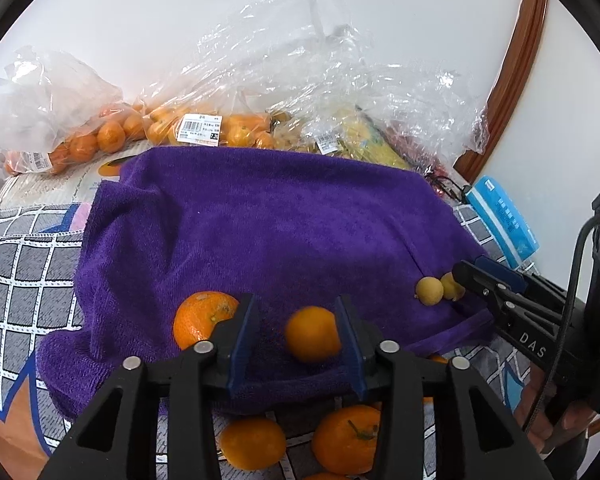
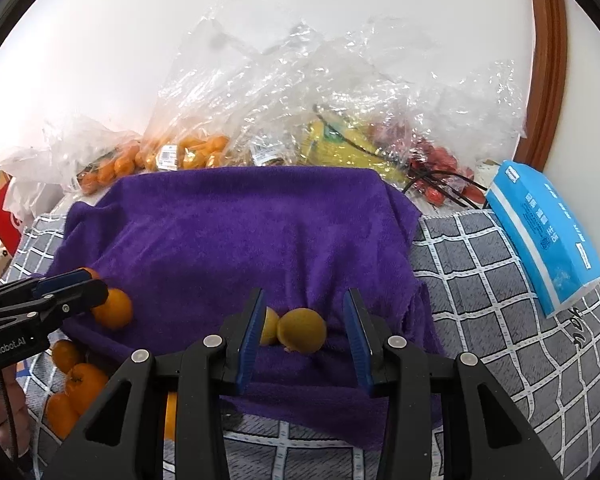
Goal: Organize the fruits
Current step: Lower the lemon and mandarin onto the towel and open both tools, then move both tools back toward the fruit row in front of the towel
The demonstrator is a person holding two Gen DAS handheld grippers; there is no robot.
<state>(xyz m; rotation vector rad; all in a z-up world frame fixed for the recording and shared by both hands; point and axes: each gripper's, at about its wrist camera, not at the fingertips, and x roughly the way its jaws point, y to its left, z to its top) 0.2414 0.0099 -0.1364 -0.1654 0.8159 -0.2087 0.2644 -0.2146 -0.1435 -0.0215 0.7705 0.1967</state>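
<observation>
While both grippers are sitting open over the purple towel [image 1: 260, 220], left gripper [image 1: 298, 340] is straddling an orange [image 1: 313, 334] and right gripper [image 2: 306, 332] two yellow fruits [image 2: 302, 330], so probably sorting, next needing a squeeze.

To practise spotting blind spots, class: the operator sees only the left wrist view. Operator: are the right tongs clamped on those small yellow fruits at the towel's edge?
Observer: No. The right tongs stand open; the rounder yellow fruit sits between the pads, clear of the one on the picture's right.
Operator: What is beyond the yellow pack at the back?
Observer: Small red fruits in clear plastic, black cords lying across them.
Operator: Anything left of the bagged oranges?
Observer: A red and white carton past the checked cloth's edge.
</observation>
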